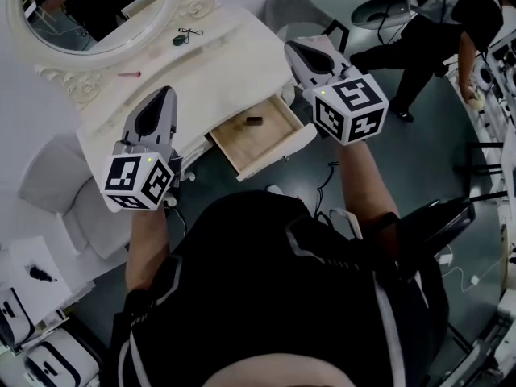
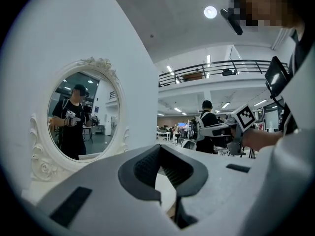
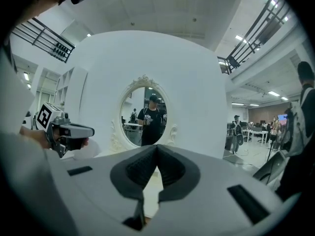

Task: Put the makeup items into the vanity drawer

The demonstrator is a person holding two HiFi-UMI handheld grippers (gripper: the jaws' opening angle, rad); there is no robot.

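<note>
The white vanity (image 1: pixel 218 71) has its wooden drawer (image 1: pixel 278 147) pulled open, and a small dark item (image 1: pixel 254 121) lies inside it. On the vanity top a pink stick (image 1: pixel 129 74) lies near the mirror (image 1: pixel 89 10), and a small dark item with a cord (image 1: pixel 181 38) lies further back. My left gripper (image 1: pixel 167 92) hovers over the vanity's front left part, shut and empty. My right gripper (image 1: pixel 291 46) hangs above the vanity's right end, beside the drawer, also shut and empty. In both gripper views the jaws meet at the tip, left gripper (image 2: pixel 160 147) and right gripper (image 3: pixel 156 146), and point towards the mirror.
A grey upholstered seat (image 1: pixel 56 184) stands left of the vanity and another grey chair (image 1: pixel 290 6) behind it. A person in black (image 1: pixel 439 22) stands at the back right. White cases (image 1: pixel 48 361) sit on the floor at the lower left, and cables (image 1: pixel 326 180) trail under the drawer.
</note>
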